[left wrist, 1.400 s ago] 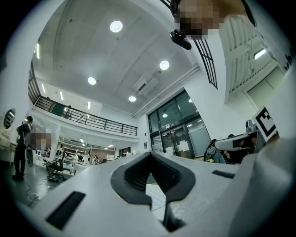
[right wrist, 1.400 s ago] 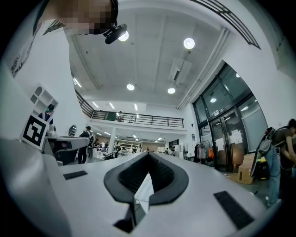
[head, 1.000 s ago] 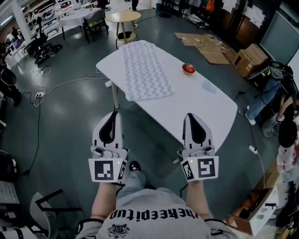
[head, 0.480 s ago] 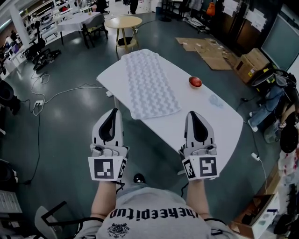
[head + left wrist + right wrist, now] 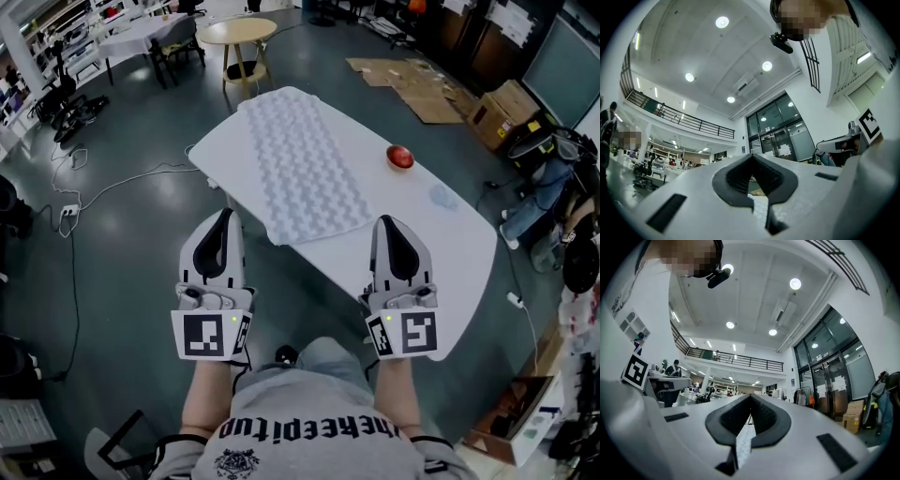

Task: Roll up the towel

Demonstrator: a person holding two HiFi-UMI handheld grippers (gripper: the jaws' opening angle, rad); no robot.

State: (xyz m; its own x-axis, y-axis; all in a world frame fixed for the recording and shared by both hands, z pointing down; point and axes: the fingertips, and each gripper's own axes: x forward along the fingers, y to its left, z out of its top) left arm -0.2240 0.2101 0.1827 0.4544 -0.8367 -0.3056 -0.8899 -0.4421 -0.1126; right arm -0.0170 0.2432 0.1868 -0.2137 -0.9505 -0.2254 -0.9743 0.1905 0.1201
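Cable (image 5: 112, 183) lies in a loose line on the grey floor (image 5: 141, 244) at the far left, well apart from everything else. Next comes the left tongs (image 5: 223, 217), held in the air over the floor just beside the near left edge of the white surface (image 5: 412, 225). In the left gripper view the left tongs (image 5: 751, 158) are closed, the two dark pads meet at the tip, and nothing is between them. The towel (image 5: 305, 164) is on the left part of the surface. It lies flat and fully spread out, not rolled, with a pale wavy pattern. Its far end reaches the far edge of the surface and its near end reaches the near edge, between the two tongs. Neither tongs touches it. Behind the far end of the towel a round wooden table (image 5: 243, 31) stands on the floor. The right tongs (image 5: 386, 221) are over the near edge of the surface, just to the right of the towel's near corner. In the right gripper view the right tongs (image 5: 750, 398) are also closed and empty. Further right a small red thing (image 5: 400, 156) sits on the surface, apart from the towel. Flat cardboard (image 5: 412, 84) lies on the floor beyond it.
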